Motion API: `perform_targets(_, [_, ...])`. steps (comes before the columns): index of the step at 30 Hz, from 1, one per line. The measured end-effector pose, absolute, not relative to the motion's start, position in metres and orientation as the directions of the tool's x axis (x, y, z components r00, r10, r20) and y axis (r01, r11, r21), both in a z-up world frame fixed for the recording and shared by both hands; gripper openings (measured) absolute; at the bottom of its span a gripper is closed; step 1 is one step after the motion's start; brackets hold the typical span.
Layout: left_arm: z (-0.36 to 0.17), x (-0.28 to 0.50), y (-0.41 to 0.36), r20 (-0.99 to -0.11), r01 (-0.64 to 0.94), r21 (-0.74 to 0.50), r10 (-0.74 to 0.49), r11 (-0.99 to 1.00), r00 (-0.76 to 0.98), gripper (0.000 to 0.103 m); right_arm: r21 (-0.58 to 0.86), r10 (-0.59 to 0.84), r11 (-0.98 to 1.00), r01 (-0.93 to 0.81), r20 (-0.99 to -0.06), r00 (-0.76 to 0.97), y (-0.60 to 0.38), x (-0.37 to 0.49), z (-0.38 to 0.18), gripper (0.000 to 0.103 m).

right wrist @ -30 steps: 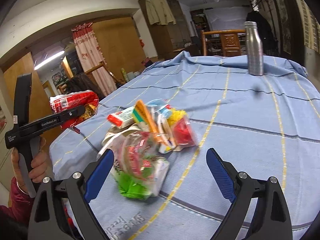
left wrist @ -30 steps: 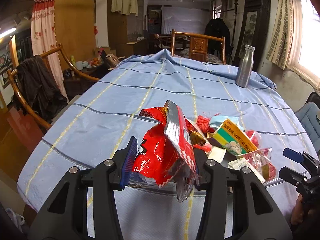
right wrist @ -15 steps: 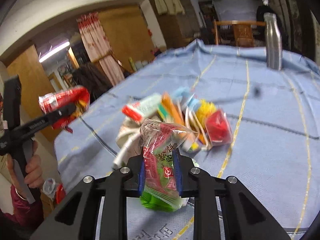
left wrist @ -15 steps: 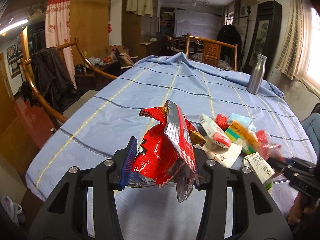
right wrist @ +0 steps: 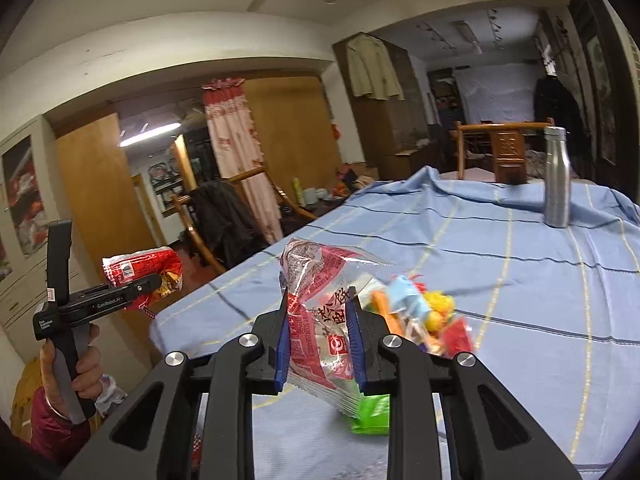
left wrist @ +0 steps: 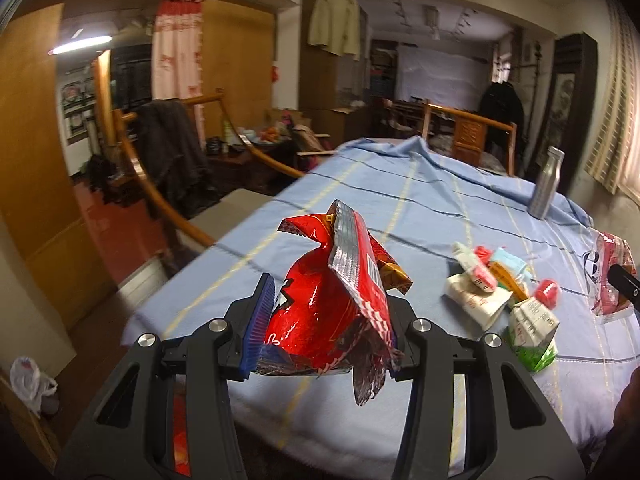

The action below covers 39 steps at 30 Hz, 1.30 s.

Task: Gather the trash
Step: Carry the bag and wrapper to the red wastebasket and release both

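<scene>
My left gripper [left wrist: 326, 320] is shut on a crumpled red snack bag [left wrist: 320, 280], held up over the near left edge of the blue-clothed table [left wrist: 420, 208]. My right gripper [right wrist: 318, 340] is shut on a clear snack bag with red print [right wrist: 316, 280], lifted off the cloth. The remaining pile of wrappers [left wrist: 492, 292] [right wrist: 424, 316] lies on the table, with a green packet [right wrist: 370, 416] at its near side. In the right wrist view a hand holds the left gripper [right wrist: 148, 280] and its red bag [right wrist: 140, 268] out beyond the table's left edge.
A steel bottle [right wrist: 556, 176] stands at the far right of the table. A wooden chair draped with a dark coat [left wrist: 172, 152] is on the left, and another chair [left wrist: 468, 136] at the far end. A white plastic bag [left wrist: 30, 380] lies on the floor at lower left.
The right gripper went from wide open over the pile to shut on the clear red-printed bag and rose with it. The left gripper carried its red bag leftward, away from the pile.
</scene>
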<state>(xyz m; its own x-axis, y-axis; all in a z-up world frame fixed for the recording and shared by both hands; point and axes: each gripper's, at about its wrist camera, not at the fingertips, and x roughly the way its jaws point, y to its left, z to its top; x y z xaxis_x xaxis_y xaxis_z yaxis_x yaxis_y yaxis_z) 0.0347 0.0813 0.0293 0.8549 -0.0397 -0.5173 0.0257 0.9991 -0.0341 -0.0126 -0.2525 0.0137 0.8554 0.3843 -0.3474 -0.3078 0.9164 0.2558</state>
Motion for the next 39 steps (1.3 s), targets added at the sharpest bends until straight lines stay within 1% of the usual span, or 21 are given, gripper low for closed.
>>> perform_targets(3, [0.028,0.009,0.109,-0.512,-0.041,-0.036,0.017,0.999,0.859,0.047,0.257,0.418,0.903,-0.344,-0.344,0.841,-0.238,-0.016,0.015,0.026])
perform_targets(7, [0.019,-0.016,0.146,-0.526,-0.122,-0.039,0.083,0.992,0.847,0.047,0.254,0.466,0.882,-0.397,-0.351,0.812,-0.215,-0.016,0.019,0.026])
perform_targets(11, [0.0,-0.034,0.189,-0.563,-0.211,-0.046,0.149,0.976,0.813,0.047,0.231,0.495,0.869,-0.438,-0.374,0.785,-0.186,-0.013,0.02,0.026])
perform_targets(15, [-0.031,-0.042,0.235,-0.617,-0.303,-0.061,0.203,0.951,0.76,0.047,0.211,0.52,0.854,-0.476,-0.409,0.75,-0.153,-0.005,0.02,0.026])
perform_targets(20, [-0.064,-0.037,0.273,-0.676,-0.385,-0.066,0.242,0.921,0.696,0.048,0.178,0.541,0.834,-0.523,-0.451,0.71,-0.11,-0.002,0.019,0.026])
perform_targets(23, [-0.078,-0.035,0.29,-0.702,-0.398,-0.098,0.22,0.912,0.677,0.049,0.161,0.554,0.818,-0.552,-0.481,0.68,-0.082,0.003,0.017,0.026])
perform_targets(25, [-0.085,-0.032,0.296,-0.717,-0.402,-0.093,0.219,0.911,0.661,0.055,0.156,0.563,0.806,-0.571,-0.5,0.658,-0.066,0.006,0.015,0.026])
perform_targets(27, [-0.09,-0.031,0.3,-0.731,-0.426,-0.073,0.243,0.902,0.638,0.083,0.154,0.574,0.791,-0.592,-0.523,0.63,-0.047,0.012,0.012,0.026])
perform_targets(28, [-0.092,-0.031,0.303,-0.731,-0.44,-0.064,0.258,0.896,0.632,0.087,0.155,0.579,0.784,-0.601,-0.532,0.618,-0.038,0.013,0.01,0.026])
perform_targets(32, [-0.093,-0.033,0.314,-0.722,-0.479,-0.034,0.31,0.877,0.618,0.096,0.151,0.598,0.75,-0.644,-0.571,0.563,-0.002,0.02,0.003,0.026])
perform_targets(39, [-0.104,-0.036,0.342,-0.731,-0.555,-0.016,0.368,0.832,0.574,0.096,0.167,0.627,0.687,-0.707,-0.629,0.461,0.053,0.028,-0.015,0.027])
